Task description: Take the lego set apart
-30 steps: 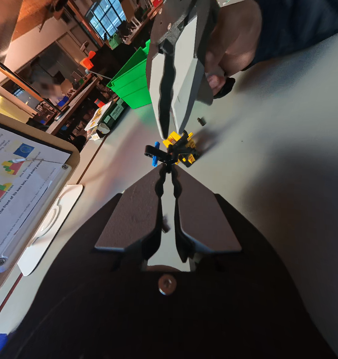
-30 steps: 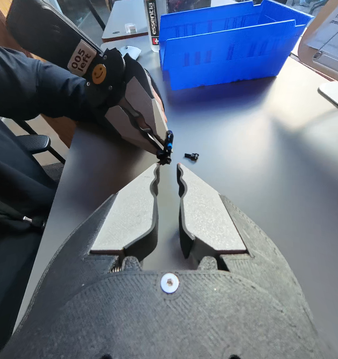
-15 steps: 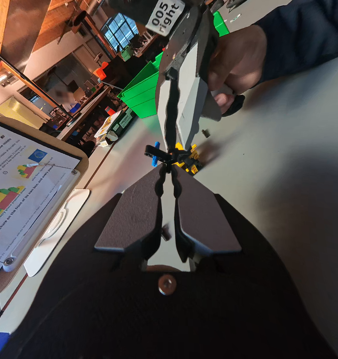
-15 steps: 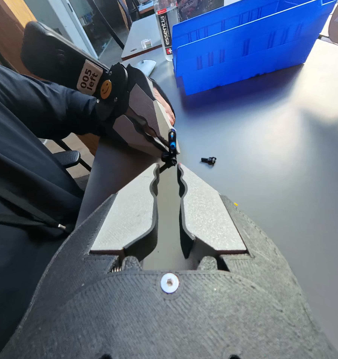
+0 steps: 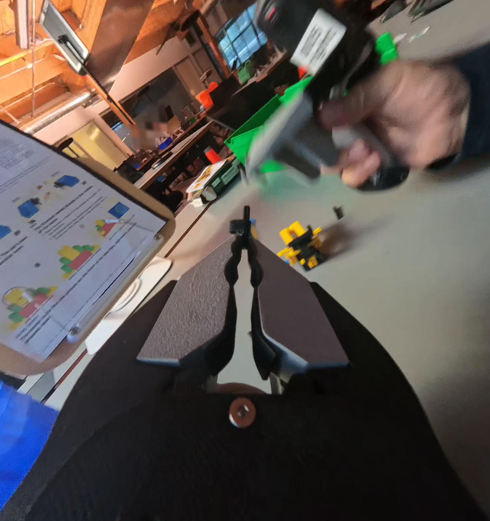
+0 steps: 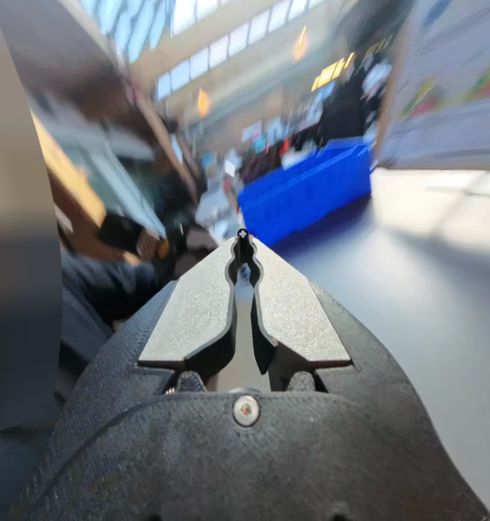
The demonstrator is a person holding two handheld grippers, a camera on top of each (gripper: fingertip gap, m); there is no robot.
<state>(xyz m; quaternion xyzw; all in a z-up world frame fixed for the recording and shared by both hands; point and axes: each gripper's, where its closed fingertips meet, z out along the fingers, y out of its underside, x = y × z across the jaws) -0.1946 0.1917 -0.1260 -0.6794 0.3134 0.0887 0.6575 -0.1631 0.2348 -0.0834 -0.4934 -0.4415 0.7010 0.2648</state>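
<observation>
My left gripper (image 5: 244,244) is shut on a small black lego piece (image 5: 241,225) with a bit of blue behind it, held above the table. The yellow and black lego set (image 5: 301,249) sits on the grey table (image 5: 407,282) just right of my fingertips, apart from them. My right gripper (image 6: 242,244) is shut on a short black pin (image 6: 242,235) with a cross-shaped end. It also shows blurred in the left wrist view (image 5: 255,160), raised above the table in a person's hand (image 5: 401,112). A loose black pin (image 5: 337,212) lies behind the set.
A wooden instruction board (image 5: 69,239) stands at the left on a white base. A blue bin (image 6: 303,197) sits behind my right gripper, its corner also in the left wrist view (image 5: 7,437). A green bin (image 5: 246,132) stands at the table's far end. Spacing between my two grippers at the tips: around 7 centimeters.
My right gripper has shut on the black pin and swung up and away from the piece my left gripper holds. My left gripper has shifted left of the yellow set.
</observation>
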